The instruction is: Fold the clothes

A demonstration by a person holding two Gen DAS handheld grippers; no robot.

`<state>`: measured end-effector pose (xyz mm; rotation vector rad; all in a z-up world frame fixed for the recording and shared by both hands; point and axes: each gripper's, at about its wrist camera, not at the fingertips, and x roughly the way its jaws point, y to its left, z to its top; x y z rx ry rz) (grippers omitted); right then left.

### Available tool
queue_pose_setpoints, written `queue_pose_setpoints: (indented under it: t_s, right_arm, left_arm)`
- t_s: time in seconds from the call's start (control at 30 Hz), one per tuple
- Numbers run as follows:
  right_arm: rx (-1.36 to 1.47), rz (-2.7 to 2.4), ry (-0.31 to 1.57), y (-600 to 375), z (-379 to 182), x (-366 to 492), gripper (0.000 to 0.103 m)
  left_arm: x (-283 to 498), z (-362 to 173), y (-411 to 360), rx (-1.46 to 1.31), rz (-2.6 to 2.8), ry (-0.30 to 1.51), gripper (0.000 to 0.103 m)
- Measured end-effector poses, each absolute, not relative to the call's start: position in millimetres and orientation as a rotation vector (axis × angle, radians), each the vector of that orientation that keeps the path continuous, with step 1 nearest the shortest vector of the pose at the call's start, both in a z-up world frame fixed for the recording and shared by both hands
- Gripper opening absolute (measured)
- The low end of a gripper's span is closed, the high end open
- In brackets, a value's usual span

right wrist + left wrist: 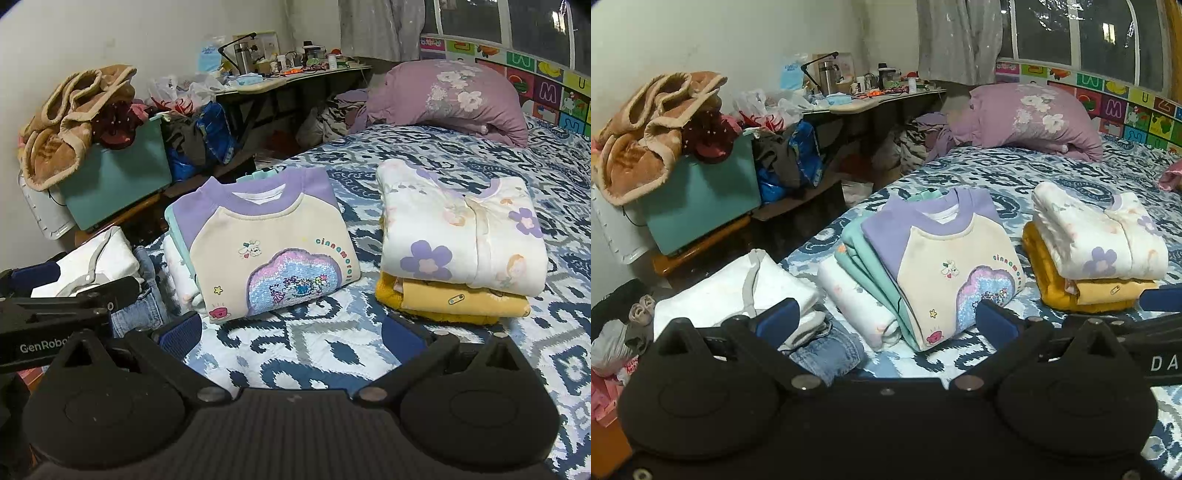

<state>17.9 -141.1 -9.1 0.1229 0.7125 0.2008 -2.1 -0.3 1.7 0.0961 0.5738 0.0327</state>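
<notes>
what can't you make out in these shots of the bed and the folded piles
- Left wrist view: jeans mostly covered by the white garment and the left claw.
- Right wrist view: yellow garment largely hidden under the floral pajama top.
- Both views: desk clutter too small to identify.

Left gripper (886, 321): matte black plastic body, two rounded housings with triangular cutouts, silver pivot screws, smooth flat centre. Blue padded fingertips (777, 317). Right gripper (293, 334): same black shell, but centre plate ribbed, blue textured pads (181, 336). Its arm in left view carries white letters "DA"; left one's black bar in right view reads "GenRobo", small screw near tip.
</notes>
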Motion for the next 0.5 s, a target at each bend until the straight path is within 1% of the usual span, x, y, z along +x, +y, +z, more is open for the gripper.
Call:
queue_pose_setpoints:
  t_s: [0.5]
  right_arm:
    - [0.134, 0.203, 0.709, -140.6, -6.8, 16.8, 0.103]
  left_arm:
    - [-1.1, 2.7, 1.2, 0.08, 0.035, 0.593, 0.103]
